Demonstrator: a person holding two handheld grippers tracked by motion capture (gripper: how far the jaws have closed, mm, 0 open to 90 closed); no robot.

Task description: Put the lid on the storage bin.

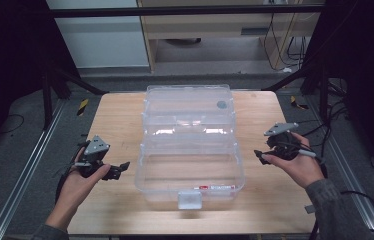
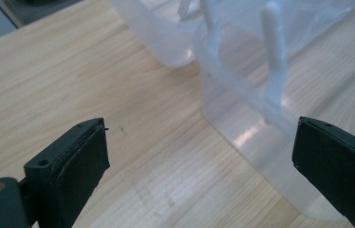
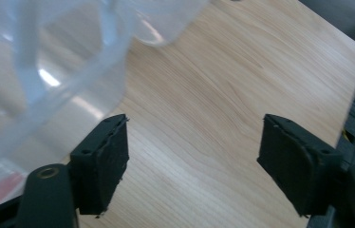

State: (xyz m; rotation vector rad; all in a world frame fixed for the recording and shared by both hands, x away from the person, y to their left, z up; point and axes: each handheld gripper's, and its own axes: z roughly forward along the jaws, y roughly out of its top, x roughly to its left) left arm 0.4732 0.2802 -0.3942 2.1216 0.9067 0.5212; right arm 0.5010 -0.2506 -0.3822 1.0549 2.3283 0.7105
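A clear plastic storage box (image 1: 190, 150) is sitting in the middle of the wooden table (image 1: 120, 120), its tiers folded out so they are stepping away from the near edge to the far one, with a white latch (image 1: 190, 200) at its near wall. The left gripper (image 1: 117, 170) is hovering just left of the box's near tier, its jaws standing wide apart and holding nothing. The right gripper (image 1: 264, 157) is hovering near the box's right side, jaws likewise spread and empty.

In the left gripper view, the box wall (image 2: 242, 118) and a white hinge arm (image 2: 275, 61) are lying just ahead of the open left gripper (image 2: 199, 161). In the right gripper view, the box's rounded corner (image 3: 61, 76) is sitting beside the left-hand jaw of the right gripper (image 3: 192, 161), with bare table between the jaws.

The step appears to be taking hold of the box from both sides. To do it well, each gripper should be approaching level and closing on a stiff rim rather than on thin wall, which would likely flex and slip. Both sides should be closing together, so the box is not sliding sideways across the smooth wood. Keeping clear of the hinge arms should be avoiding a jam.
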